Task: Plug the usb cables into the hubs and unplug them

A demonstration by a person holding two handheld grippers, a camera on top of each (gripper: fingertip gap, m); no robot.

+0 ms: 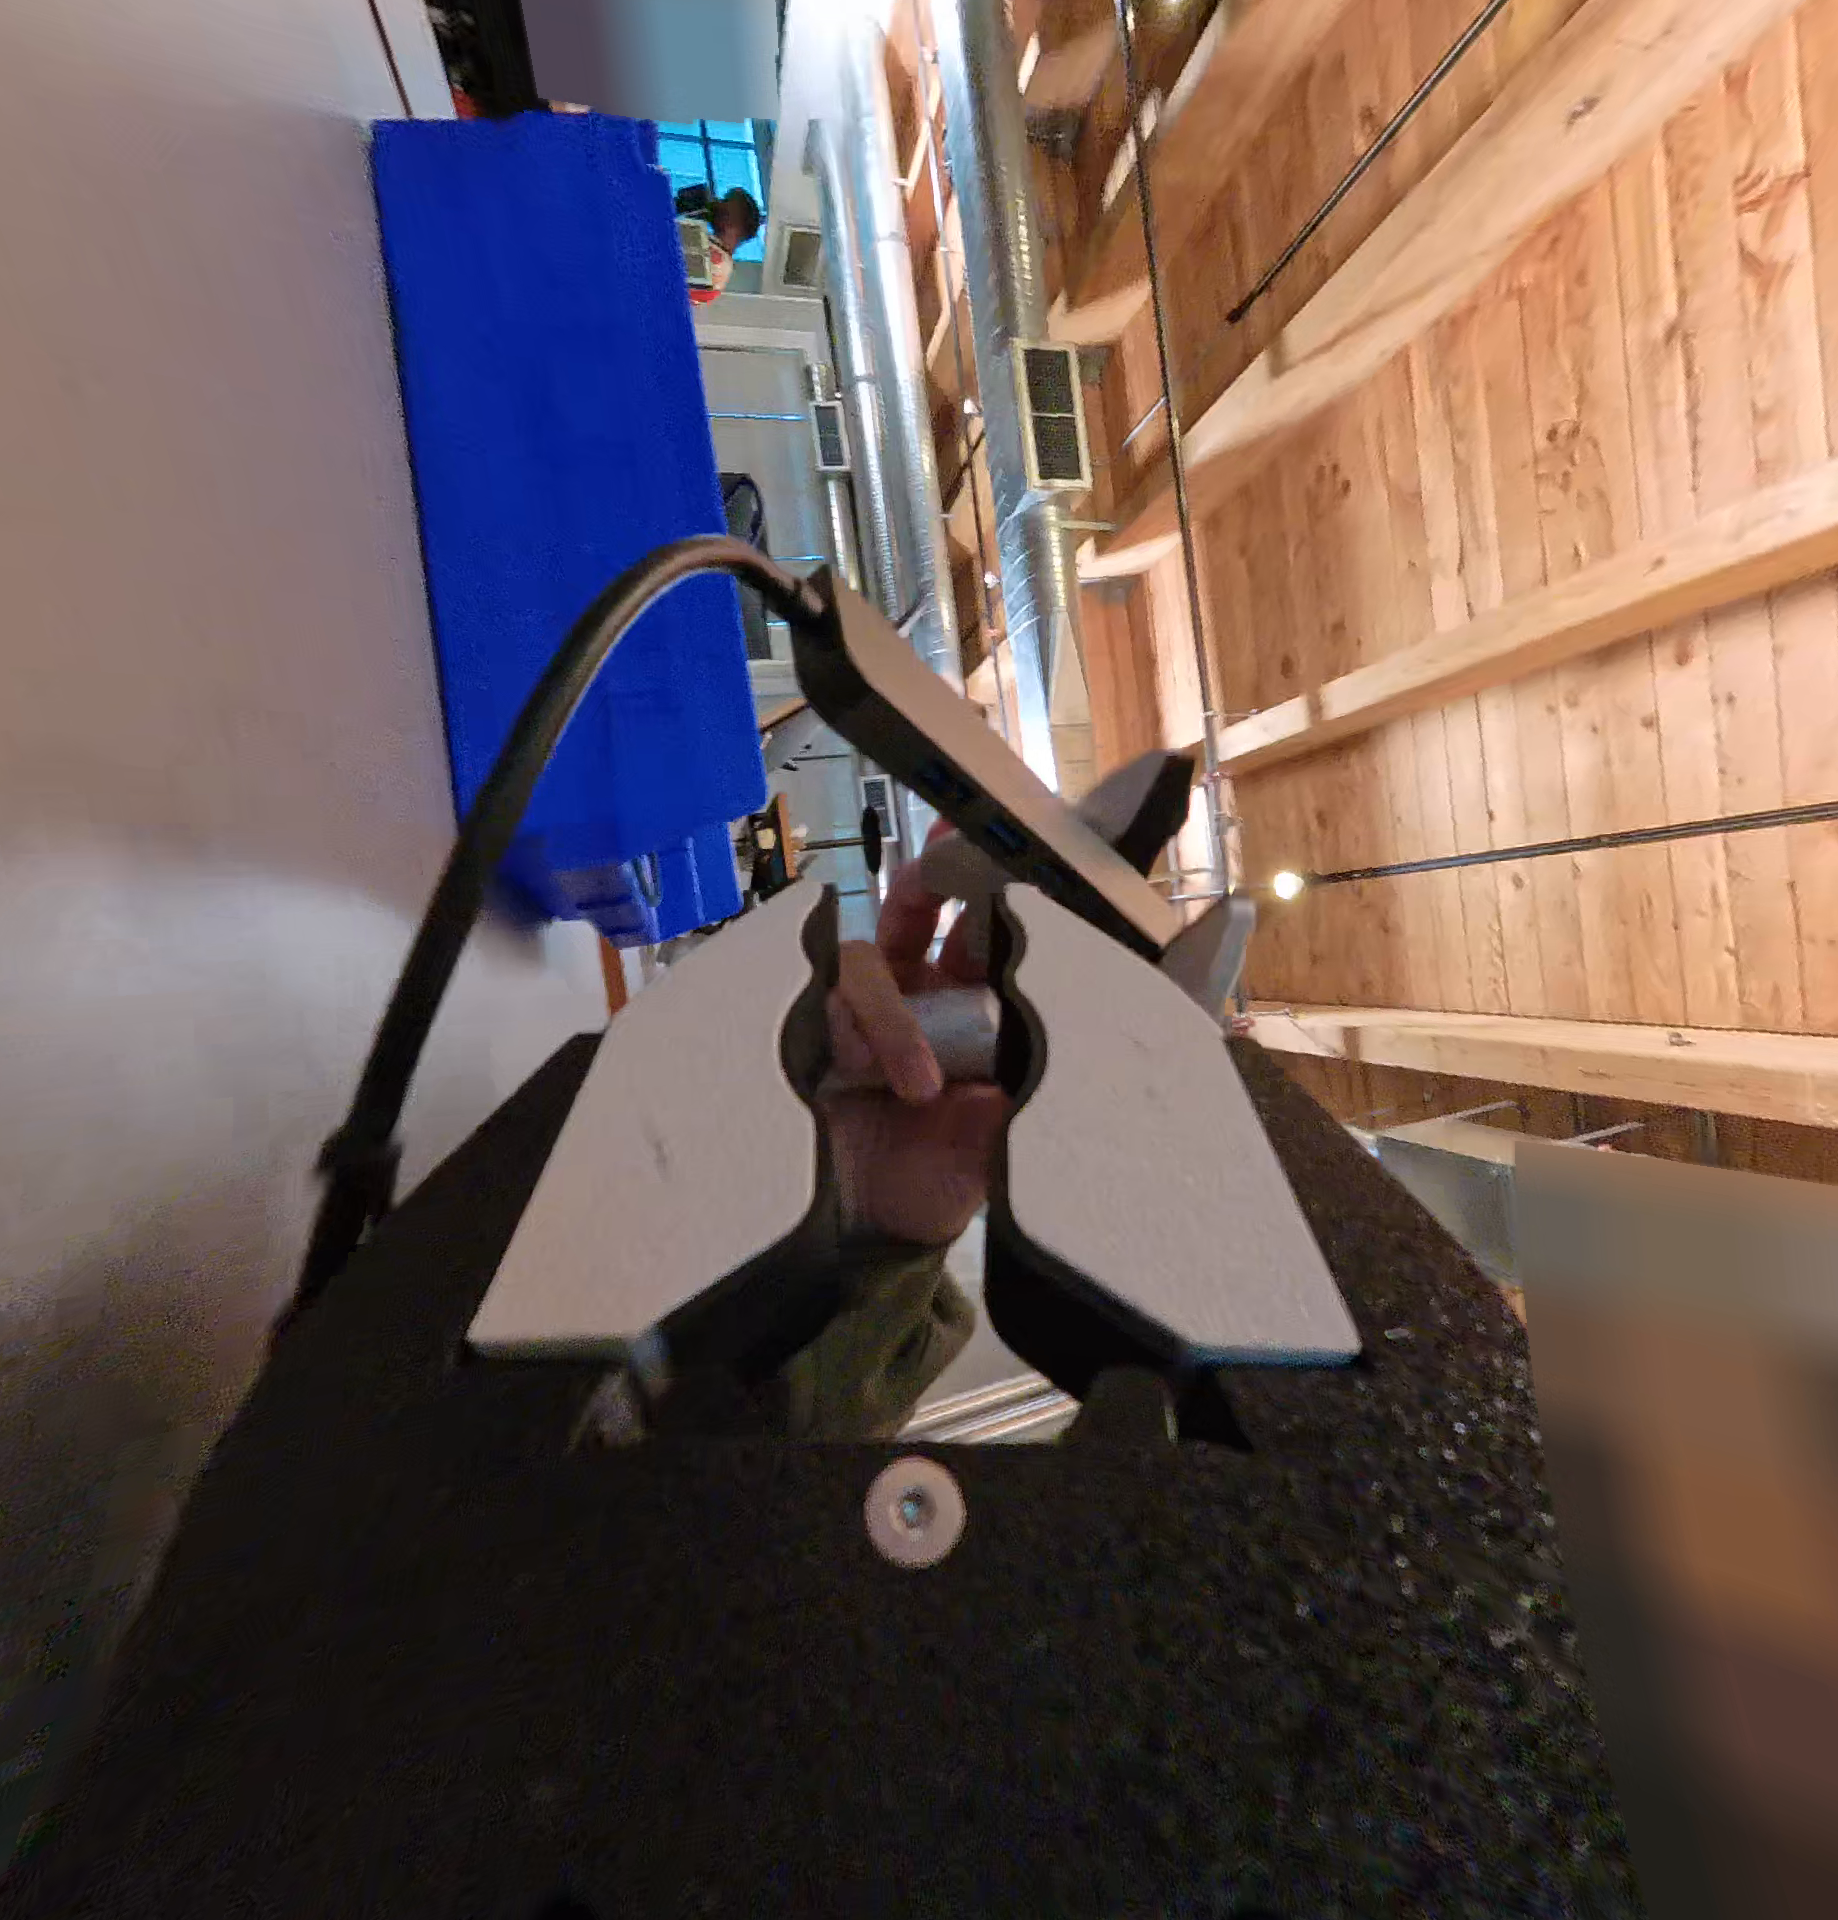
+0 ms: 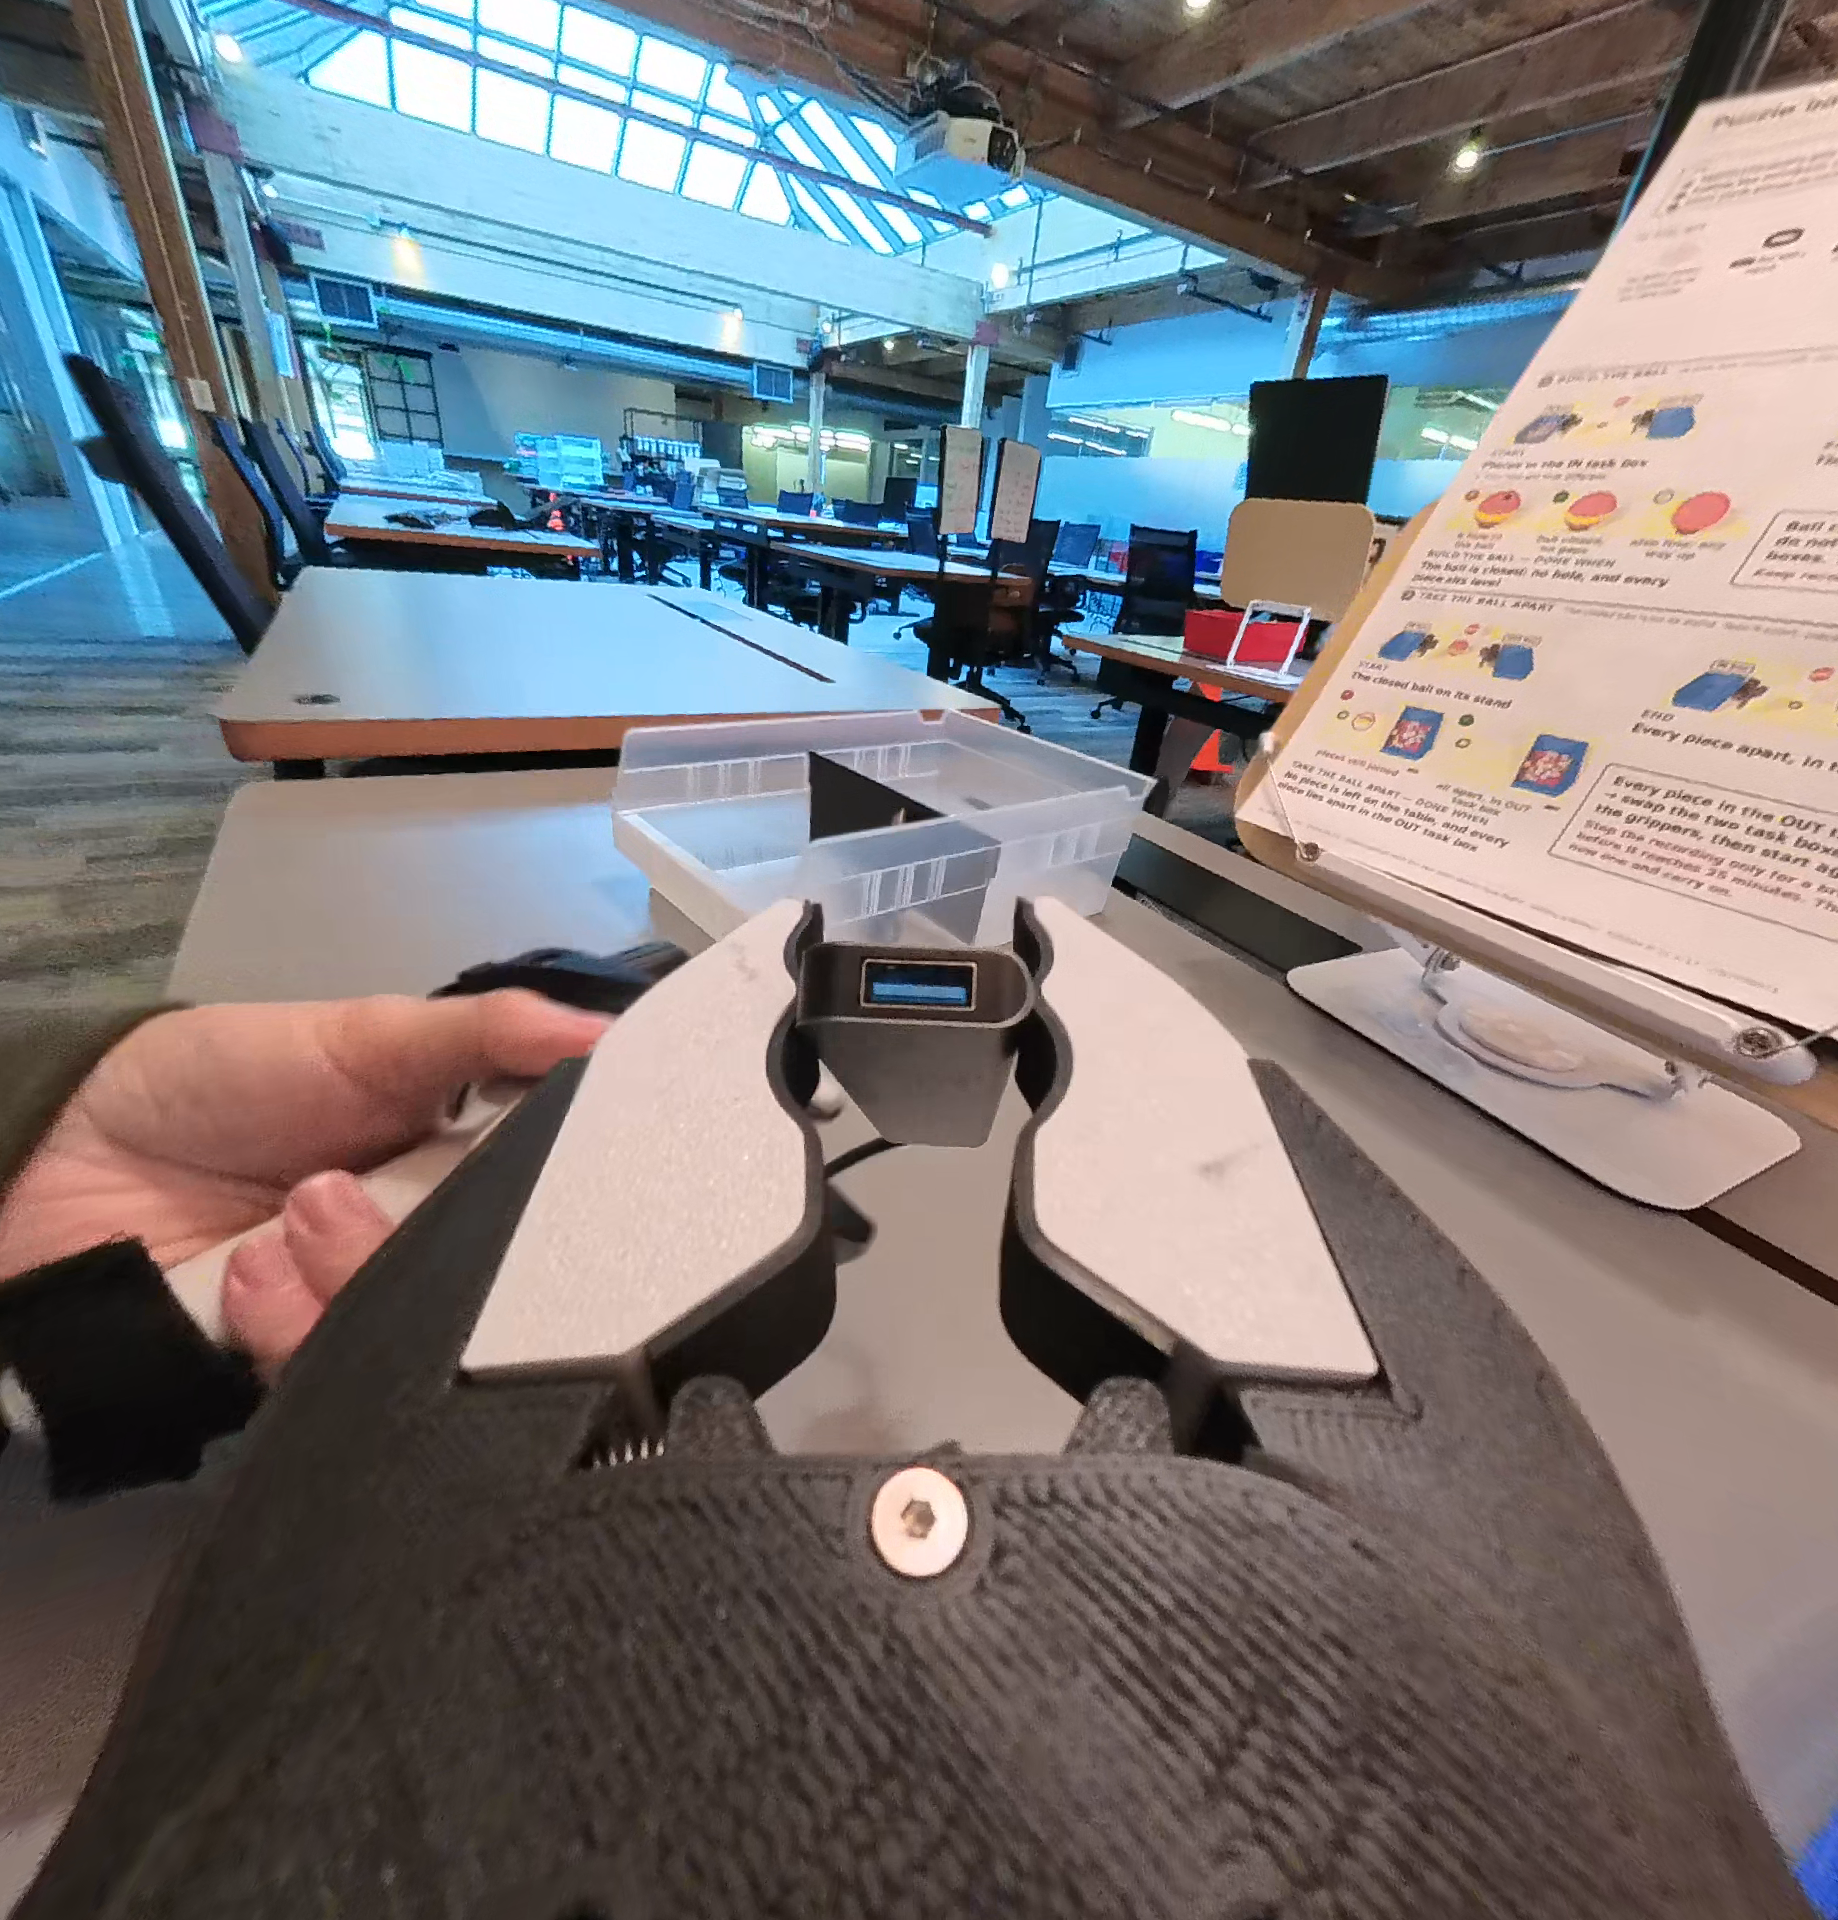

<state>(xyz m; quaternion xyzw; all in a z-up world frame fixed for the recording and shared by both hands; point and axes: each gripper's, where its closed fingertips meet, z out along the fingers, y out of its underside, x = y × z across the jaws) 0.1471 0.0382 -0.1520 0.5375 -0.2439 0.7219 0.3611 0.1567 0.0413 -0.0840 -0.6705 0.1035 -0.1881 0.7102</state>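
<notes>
My right gripper [image 2: 915, 951] is shut on a dark grey USB hub [image 2: 910, 1049] and holds it above the table, with one blue port facing forward. The hub's black cable [image 2: 842, 1158] hangs below it. In the left wrist view the same hub [image 1: 977, 769] shows its row of blue ports, gripped at its far end by the right gripper [image 1: 1169, 883]. Its cable [image 1: 541, 748] arcs left and down. My left gripper [image 1: 910, 925] is open and empty, just short of the hub's port side. A hand [image 1: 894, 1039] shows through its gap. No loose USB plug is in view.
A clear plastic divided bin [image 2: 873, 821] stands on the table [image 2: 375, 894] just beyond the right gripper. An instruction sheet on a stand [image 2: 1621, 623] is at the right. A blue box [image 1: 562, 499] sits on the table. A hand [image 2: 271, 1122] holds a handle at the left. The tips of one gripper are about 7 cm away from the tips of the other.
</notes>
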